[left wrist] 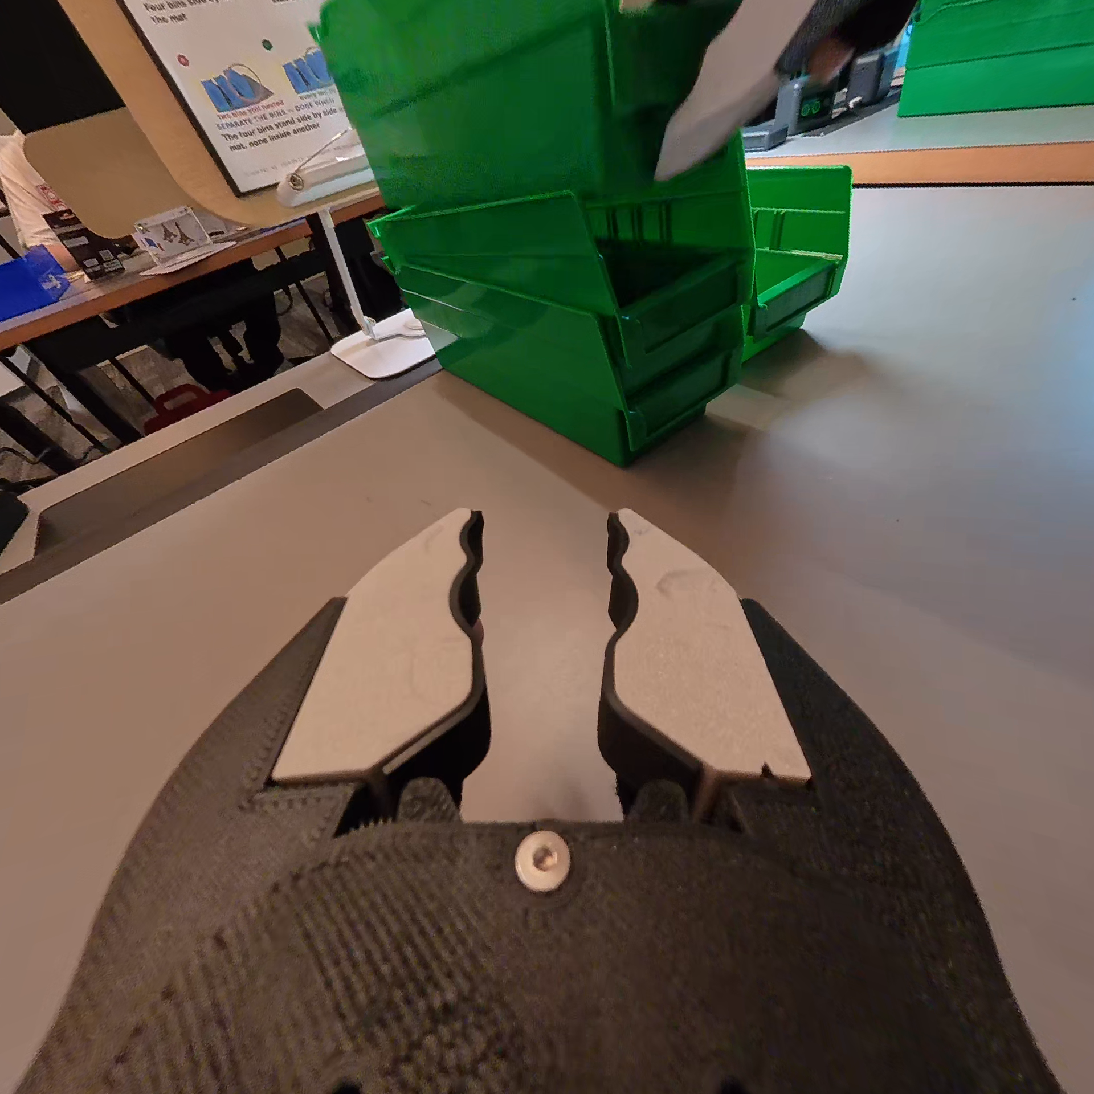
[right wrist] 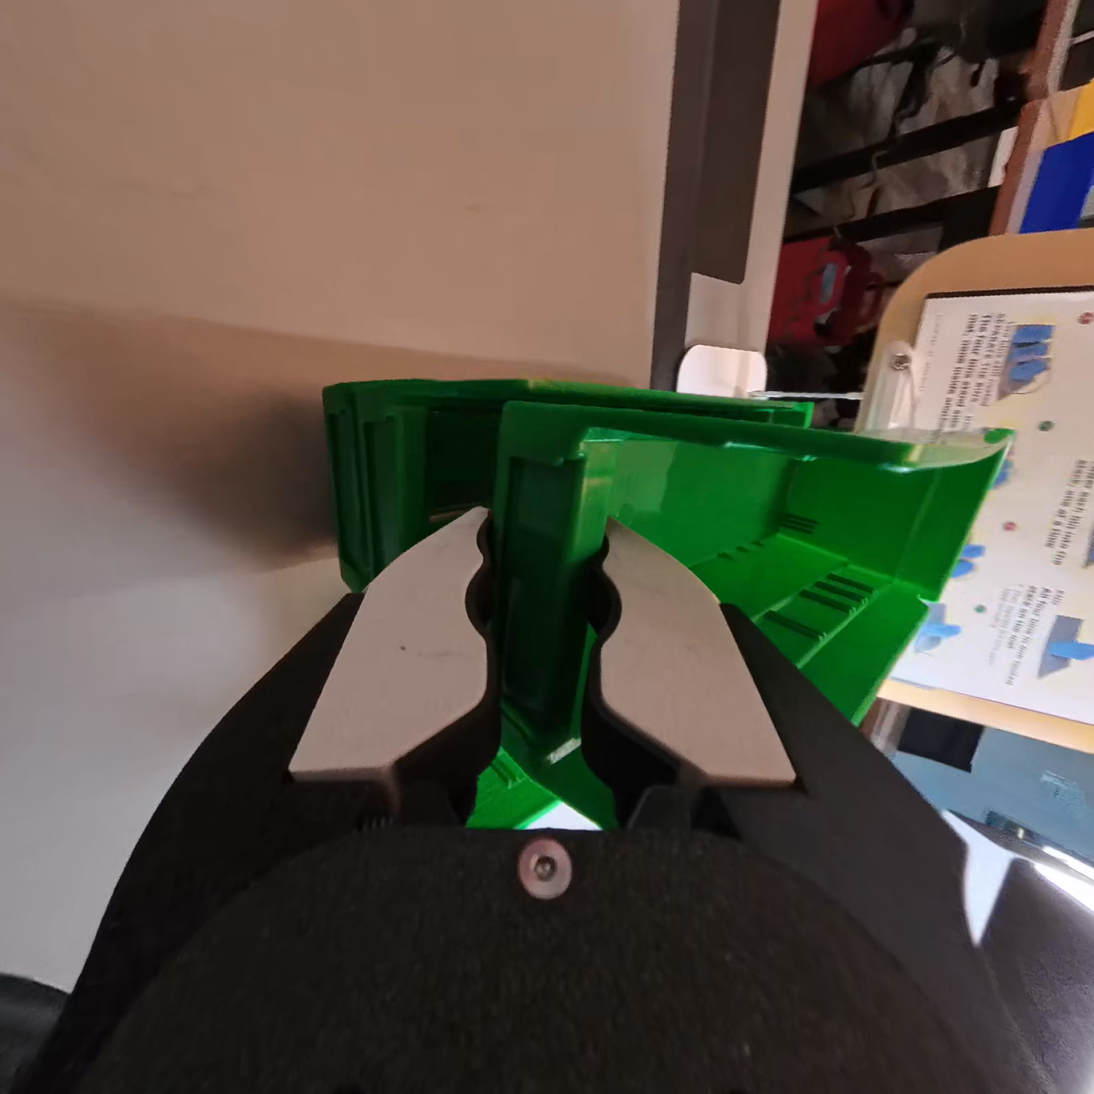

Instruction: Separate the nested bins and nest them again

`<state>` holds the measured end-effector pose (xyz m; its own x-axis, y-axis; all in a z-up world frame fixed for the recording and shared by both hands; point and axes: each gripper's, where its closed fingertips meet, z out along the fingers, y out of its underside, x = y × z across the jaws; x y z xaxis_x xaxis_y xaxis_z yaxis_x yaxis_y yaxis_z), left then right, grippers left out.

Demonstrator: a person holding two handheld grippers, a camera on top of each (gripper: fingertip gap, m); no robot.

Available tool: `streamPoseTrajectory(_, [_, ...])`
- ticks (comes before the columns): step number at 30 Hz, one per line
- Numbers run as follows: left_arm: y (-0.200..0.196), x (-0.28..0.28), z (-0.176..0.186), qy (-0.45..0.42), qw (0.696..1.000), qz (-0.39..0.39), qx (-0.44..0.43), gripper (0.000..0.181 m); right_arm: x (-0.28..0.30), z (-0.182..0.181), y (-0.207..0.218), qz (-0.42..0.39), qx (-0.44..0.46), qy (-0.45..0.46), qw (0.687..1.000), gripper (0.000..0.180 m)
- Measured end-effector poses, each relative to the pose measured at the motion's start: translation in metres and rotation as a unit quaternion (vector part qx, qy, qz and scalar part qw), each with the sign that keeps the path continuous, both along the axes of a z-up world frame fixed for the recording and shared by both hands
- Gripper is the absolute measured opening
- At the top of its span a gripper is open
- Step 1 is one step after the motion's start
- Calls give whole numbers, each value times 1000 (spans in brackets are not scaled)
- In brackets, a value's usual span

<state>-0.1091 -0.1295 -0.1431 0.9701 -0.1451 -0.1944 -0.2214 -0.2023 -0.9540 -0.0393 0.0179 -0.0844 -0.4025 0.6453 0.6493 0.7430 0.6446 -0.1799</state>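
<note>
Fingers of my right gripper (right wrist: 546,533) are clamped on the front lip of a lifted green bin (left wrist: 503,100), tilted above the nested stack (left wrist: 562,331) at twelve o'clock. My left gripper (left wrist: 544,521) hovers apart over the grey table (left wrist: 888,533), holding nothing.

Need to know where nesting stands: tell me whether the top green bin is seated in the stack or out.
Out: the top green bin hangs tilted above the stack, the right gripper clamped on its wall.
</note>
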Motion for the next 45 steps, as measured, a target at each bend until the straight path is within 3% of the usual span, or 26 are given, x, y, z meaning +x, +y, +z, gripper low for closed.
streamPoseTrajectory(9, [-1,-1,2,-5,1000,2,5,41,0,-40,2,13,2,-33,999,33])
streamPoseTrajectory(18, [-1,-2,2,-6,1000,3,5,42,14,1,-30,50,-54,70,995,43])
streamPoseTrajectory(24, [-1,-1,2,-9,1000,2,6,42,67,18,-21,10,-98,138,986,45])
streamPoseTrajectory(27, [0,2,1,-11,1000,-2,3,42,98,-4,-4,-25,-108,129,986,46])
streamPoseTrajectory(32, [0,5,-2,-2,1000,-4,-3,42,136,-72,33,-77,-77,42,993,52])
streamPoseTrajectory(38, [1,2,-3,-9,1000,0,-5,42,128,-123,74,-81,-6,-12,997,55])
streamPoseTrajectory(40, [1,2,-3,-9,1000,1,-5,42,123,-133,85,-73,22,-38,996,51])
streamPoseTrajectory(43, [0,2,-2,-12,1000,2,-3,42,121,-141,97,-62,47,-63,995,30])
streamPoseTrajectory(45, [-1,1,-1,-14,1000,2,-1,42,122,-141,97,-66,33,-64,995,28])
